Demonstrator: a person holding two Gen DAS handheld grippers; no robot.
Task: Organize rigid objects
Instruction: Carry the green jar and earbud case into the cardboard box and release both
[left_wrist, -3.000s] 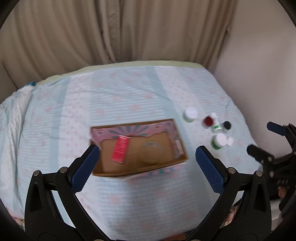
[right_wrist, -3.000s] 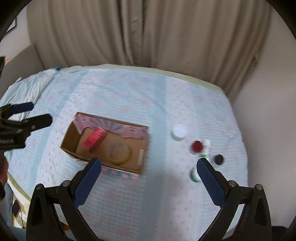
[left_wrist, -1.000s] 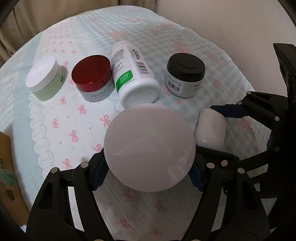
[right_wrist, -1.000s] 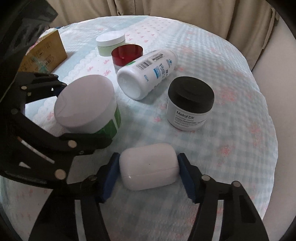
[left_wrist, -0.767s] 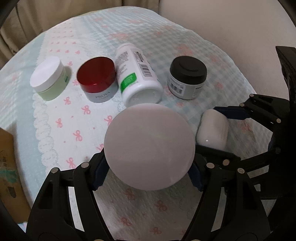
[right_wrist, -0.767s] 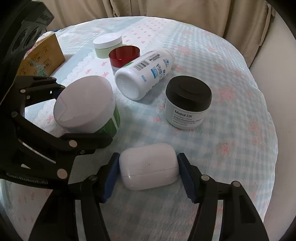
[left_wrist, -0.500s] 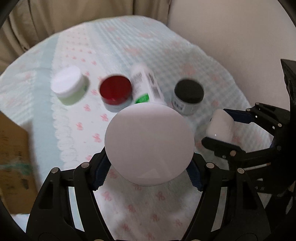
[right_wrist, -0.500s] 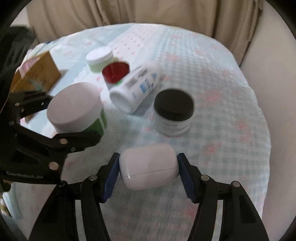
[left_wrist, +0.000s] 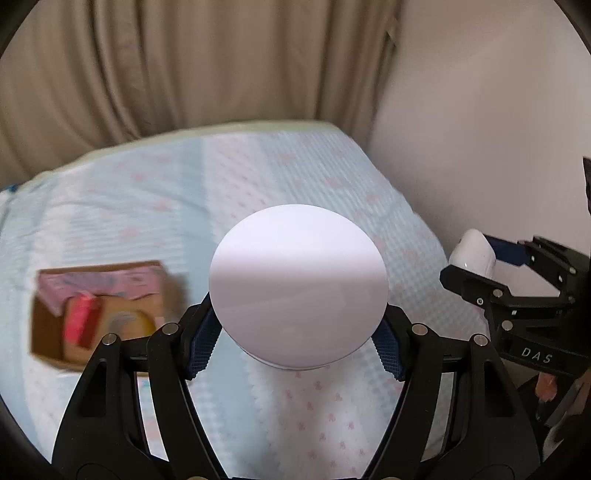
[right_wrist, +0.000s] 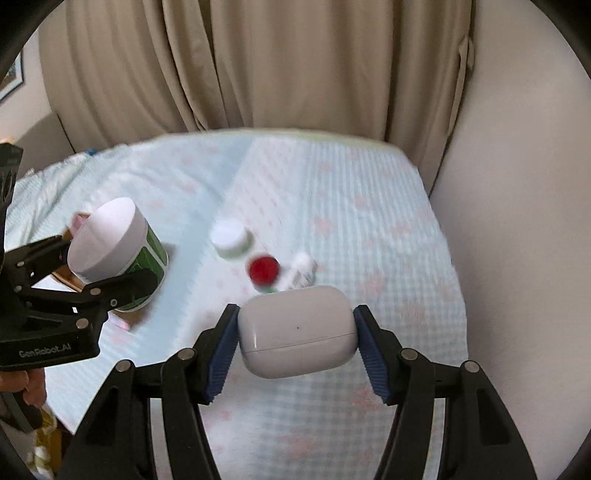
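Observation:
My left gripper (left_wrist: 295, 345) is shut on a green jar with a white lid (left_wrist: 298, 286) and holds it high above the bed; the jar also shows in the right wrist view (right_wrist: 118, 251). My right gripper (right_wrist: 295, 347) is shut on a white earbud case (right_wrist: 297, 330), also lifted; the case shows at the right of the left wrist view (left_wrist: 472, 253). A cardboard box (left_wrist: 48, 332) with a red packet (left_wrist: 79, 321) and a clear round lid inside lies on the bed at the left.
On the light blue bedspread (right_wrist: 362, 221) remain a small white-lidded jar (right_wrist: 231, 236), a red-lidded jar (right_wrist: 263, 269) and a white bottle on its side (right_wrist: 301, 273). Beige curtains (right_wrist: 295, 62) hang behind; a pale wall (right_wrist: 517, 221) stands at the right.
Both grippers have risen from the bed with the jar and the earbud case held. The views have swung up toward the box and curtains. The remaining jars now look small and far below.

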